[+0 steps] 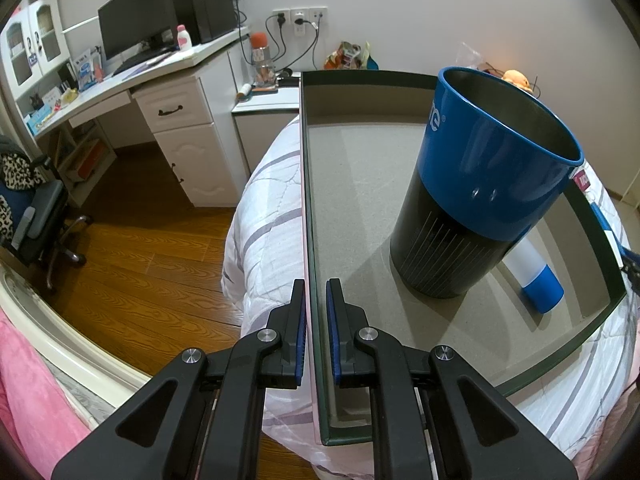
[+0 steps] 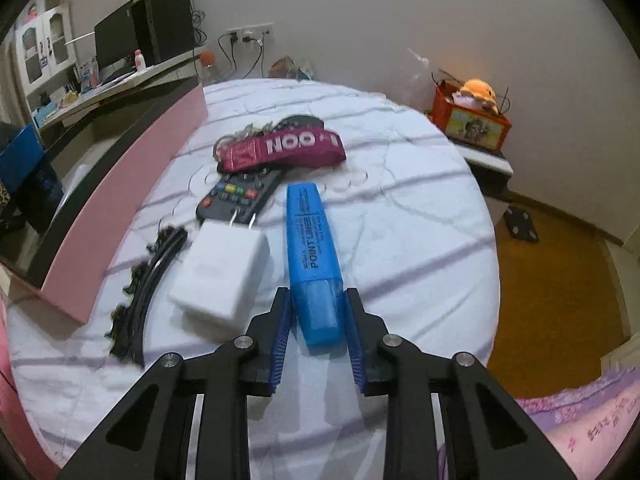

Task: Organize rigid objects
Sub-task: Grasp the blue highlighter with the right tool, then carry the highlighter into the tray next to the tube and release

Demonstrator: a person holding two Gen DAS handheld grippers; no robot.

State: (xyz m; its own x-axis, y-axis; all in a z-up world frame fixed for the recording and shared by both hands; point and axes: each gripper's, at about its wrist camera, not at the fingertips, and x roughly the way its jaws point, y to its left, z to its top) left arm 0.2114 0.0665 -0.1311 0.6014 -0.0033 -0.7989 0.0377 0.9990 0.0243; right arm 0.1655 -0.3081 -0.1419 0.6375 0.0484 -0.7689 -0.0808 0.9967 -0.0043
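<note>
Lengthwise, the blue highlighter (image 2: pixel 314 260) lies capped end clamped in the right hand-held gripper (image 2: pixel 318 312).

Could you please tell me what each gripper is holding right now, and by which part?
The left gripper clamps the side wall of the dark-rimmed tray. The right gripper's jaws close around the cap end of the blue plastic highlighter.

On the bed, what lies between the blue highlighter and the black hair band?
In the right wrist view, a white charger lies between the blue highlighter and the black hair band, its prongs toward the remote.
</note>
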